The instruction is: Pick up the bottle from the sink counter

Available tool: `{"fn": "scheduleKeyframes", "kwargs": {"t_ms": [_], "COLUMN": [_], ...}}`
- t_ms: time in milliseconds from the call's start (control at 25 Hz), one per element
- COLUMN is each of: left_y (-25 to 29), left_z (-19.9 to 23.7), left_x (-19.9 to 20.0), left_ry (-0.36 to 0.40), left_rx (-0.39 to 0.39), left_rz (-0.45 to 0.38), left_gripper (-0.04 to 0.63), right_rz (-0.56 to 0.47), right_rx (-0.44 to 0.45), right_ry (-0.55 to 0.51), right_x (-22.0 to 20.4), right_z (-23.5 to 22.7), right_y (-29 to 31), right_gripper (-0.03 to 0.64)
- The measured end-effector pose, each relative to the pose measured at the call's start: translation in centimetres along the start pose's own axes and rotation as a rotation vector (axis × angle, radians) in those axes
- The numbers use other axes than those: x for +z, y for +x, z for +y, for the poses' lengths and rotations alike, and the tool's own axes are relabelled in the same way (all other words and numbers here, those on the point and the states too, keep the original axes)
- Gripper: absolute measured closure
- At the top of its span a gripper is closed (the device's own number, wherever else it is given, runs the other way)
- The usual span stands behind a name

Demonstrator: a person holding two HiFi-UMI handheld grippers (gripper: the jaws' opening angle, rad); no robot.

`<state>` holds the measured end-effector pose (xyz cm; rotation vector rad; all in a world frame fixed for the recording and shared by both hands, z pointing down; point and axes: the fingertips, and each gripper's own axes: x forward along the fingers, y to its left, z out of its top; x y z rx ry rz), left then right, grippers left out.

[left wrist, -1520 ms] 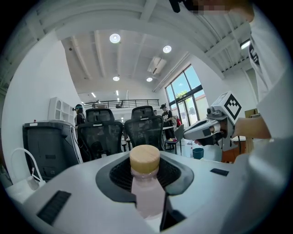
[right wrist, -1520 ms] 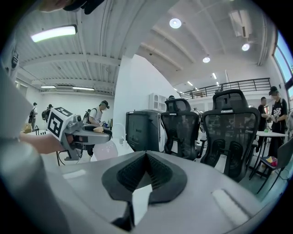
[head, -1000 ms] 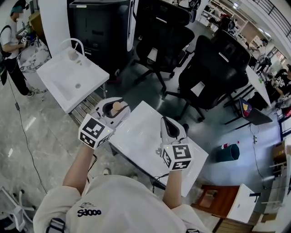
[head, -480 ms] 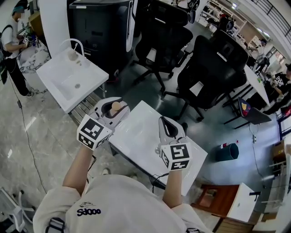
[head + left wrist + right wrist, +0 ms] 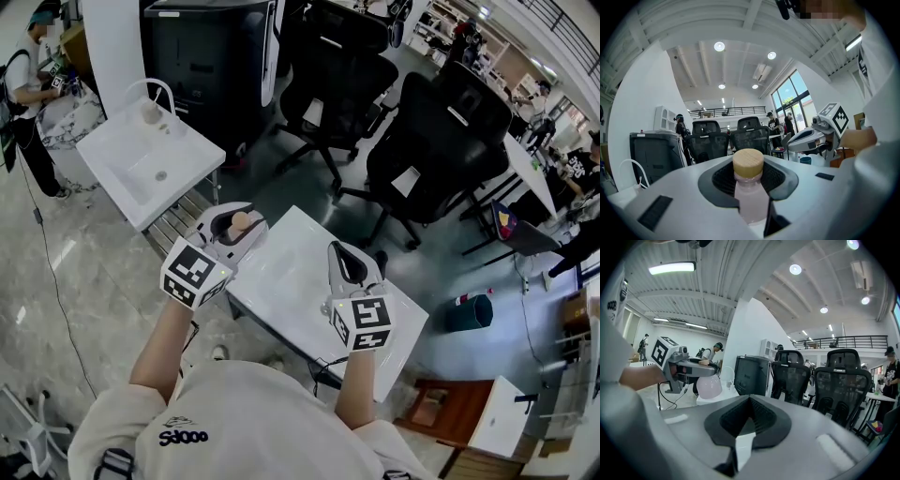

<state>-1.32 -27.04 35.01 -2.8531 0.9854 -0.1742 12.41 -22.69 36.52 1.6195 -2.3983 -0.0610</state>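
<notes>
Left gripper [image 5: 229,227], at centre left of the head view, is clamped on the neck of the bottle [image 5: 241,221]. Its own view shows the dark pads pressed on either side of the pale pink body, just under the round wood-coloured cap [image 5: 748,162]. The bottle stands upright in the jaws and is carried in the air over the left edge of the white counter [image 5: 291,281], apart from its surface. In the right gripper view the bottle's rounded lower body hangs free below the left jaws, at centre left of that frame.

Right gripper [image 5: 349,265], at centre right of the head view, is over the same counter. Its jaws meet at the tips and nothing is between them.

A second white sink [image 5: 141,164] stands at the upper left, and black office chairs [image 5: 427,150] fill the upper centre and right.

Handling, as judged: the bottle looks small and light, with a stiff, smooth, round wall that could slip or swivel between flat pads. Whether it is glass or plastic cannot be told, so it is best treated as breakable. The neck below the cap is the sound place to hold it: the cap's overhang and the widening body keep it from sliding either way.
</notes>
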Motion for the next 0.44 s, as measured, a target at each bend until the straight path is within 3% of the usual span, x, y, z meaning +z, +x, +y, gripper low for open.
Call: {"fn": "scheduleKeyframes", "kwargs": {"t_ms": [440], "left_y": [-0.49], "left_z": [-0.3], "left_x": [0.02], "left_ry": [0.003], "left_rx": [-0.003], "left_rz": [0.002], "left_gripper": [0.482], "right_rz": [0.003], "right_rx": [0.0], "right_ry": [0.003], "right_x": [-0.15], "right_z": [0.54], "right_y": [-0.38], "right_gripper": [0.607]}}
